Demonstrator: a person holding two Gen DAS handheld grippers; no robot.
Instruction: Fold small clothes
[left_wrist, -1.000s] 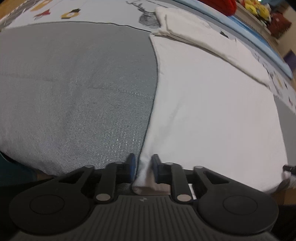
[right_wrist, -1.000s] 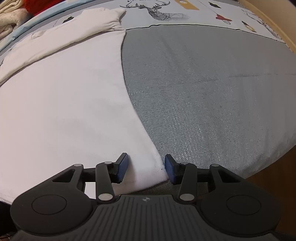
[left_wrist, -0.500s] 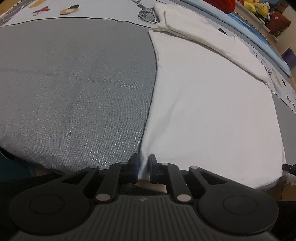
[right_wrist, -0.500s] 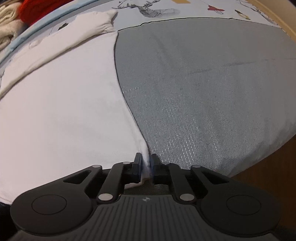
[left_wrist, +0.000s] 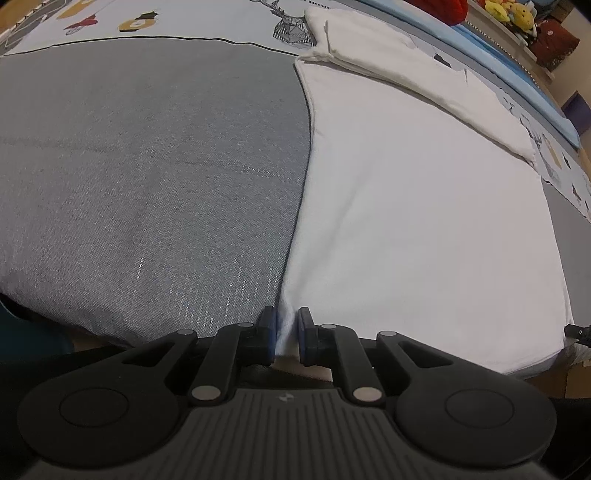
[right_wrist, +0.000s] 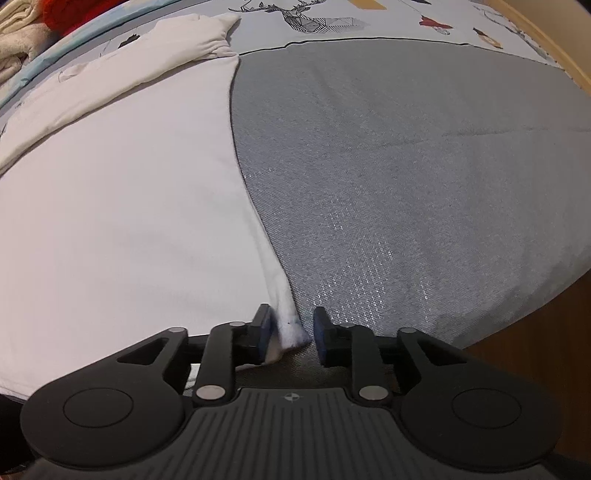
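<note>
Right gripper (right_wrist: 290, 334) fingers reopened — corner loose between | left gripper (left_wrist: 287, 334) fingers pinch white garment (left_wrist: 406, 206) hem — both low, level

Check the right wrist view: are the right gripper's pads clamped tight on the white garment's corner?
No. The right gripper stands open, with a clear gap between the white garment corner and the right-hand pad.

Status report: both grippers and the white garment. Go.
Left gripper shut on white garment corner. Right gripper open, the other corner loose between its fingers. Garment flat on grey mat. Nothing in the way.
</note>
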